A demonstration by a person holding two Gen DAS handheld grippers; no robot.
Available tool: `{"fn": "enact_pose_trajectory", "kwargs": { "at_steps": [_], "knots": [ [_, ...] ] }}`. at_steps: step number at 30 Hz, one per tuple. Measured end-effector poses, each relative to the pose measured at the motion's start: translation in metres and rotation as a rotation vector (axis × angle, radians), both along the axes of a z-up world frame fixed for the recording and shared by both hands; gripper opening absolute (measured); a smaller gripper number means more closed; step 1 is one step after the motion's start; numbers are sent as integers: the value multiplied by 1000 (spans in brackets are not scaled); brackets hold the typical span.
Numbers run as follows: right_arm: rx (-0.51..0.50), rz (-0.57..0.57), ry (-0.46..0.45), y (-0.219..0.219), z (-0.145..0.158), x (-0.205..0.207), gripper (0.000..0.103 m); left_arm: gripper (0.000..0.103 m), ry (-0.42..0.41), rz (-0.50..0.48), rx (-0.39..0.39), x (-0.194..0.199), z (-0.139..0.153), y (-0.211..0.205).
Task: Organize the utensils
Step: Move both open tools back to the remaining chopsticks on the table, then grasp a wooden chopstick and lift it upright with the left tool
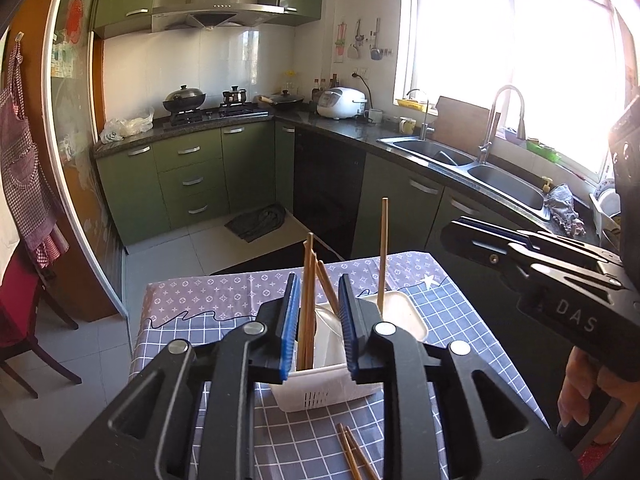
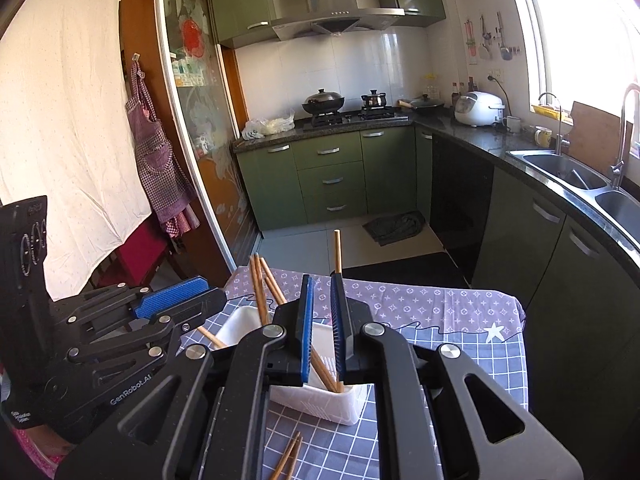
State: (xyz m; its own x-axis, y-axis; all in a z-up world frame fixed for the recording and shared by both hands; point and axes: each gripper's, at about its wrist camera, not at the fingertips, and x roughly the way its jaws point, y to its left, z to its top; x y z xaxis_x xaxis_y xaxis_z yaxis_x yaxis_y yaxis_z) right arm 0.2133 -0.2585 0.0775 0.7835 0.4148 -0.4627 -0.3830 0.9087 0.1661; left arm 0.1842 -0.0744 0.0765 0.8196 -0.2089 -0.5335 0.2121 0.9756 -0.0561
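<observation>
A white two-part utensil holder [image 1: 310,390] [image 2: 320,402] stands on the checked tablecloth [image 1: 192,328] [image 2: 448,344]. Several wooden chopsticks [image 1: 307,300] [image 2: 260,292] stand in one part, a single chopstick [image 1: 383,252] [image 2: 337,250] upright in the other. My left gripper [image 1: 319,320] [image 2: 212,300] hangs over the bundle, its blue pads a little apart with the sticks loose between them. My right gripper [image 2: 322,320] [image 1: 452,232] is over the other part, pads narrowly apart and gripping nothing. A loose pair of chopsticks [image 1: 356,454] [image 2: 289,456] lies on the cloth in front.
A person's hand [image 1: 580,392] holds the right gripper's handle. Beyond the table's far edge are the tiled floor, a dark mat [image 1: 258,222], green cabinets, a stove and a double sink [image 1: 472,164]. A red chair [image 1: 24,312] stands at the left.
</observation>
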Motion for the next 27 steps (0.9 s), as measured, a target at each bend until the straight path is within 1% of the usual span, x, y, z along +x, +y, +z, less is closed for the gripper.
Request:
{"fn": "enact_pose_trajectory", "kwargs": {
  "at_steps": [1,2,4,7,8,9,11,14,16,18,22,24,27],
  "knots": [
    [4,-1,-17,-3,2,-11,16,19,-6,-4,0,-7,3,1],
    [6,-2,-30,-7,3,-23,20,19,-11,-7,2,-14,6,1],
    [14,-10,-36,-17,0,-45,21,22,-3,-13,5,-30,6,3],
    [-5,-57,-17,-30,-25,-75,25,23,60,-20,8,-51,-8,4],
    [-23,-82,-8,-33,-38,-84,29,23,92,-25,9,-56,-17,4],
    [-44,-106,10,-34,-52,-93,31,23,127,-36,7,-61,-27,2],
    [-70,-142,68,-40,-84,-102,31,23,203,-63,-18,-68,-51,1],
    [-75,-181,165,-52,-130,-107,31,23,326,-76,-26,-70,-91,-4],
    [-79,-214,209,-58,-154,-110,31,23,399,-63,-43,-67,-115,-5],
    [-57,-226,245,-65,-171,-114,31,23,453,-51,-45,-62,-135,-9],
    [-41,-223,273,-71,-185,-117,34,23,526,-19,-30,-50,-165,-16],
    [-36,-214,273,-72,-186,-118,37,23,564,-8,-36,-42,-174,-18],
    [-27,-203,274,-72,-186,-114,37,23,599,-4,-34,-37,-186,-23]
  ]
}}
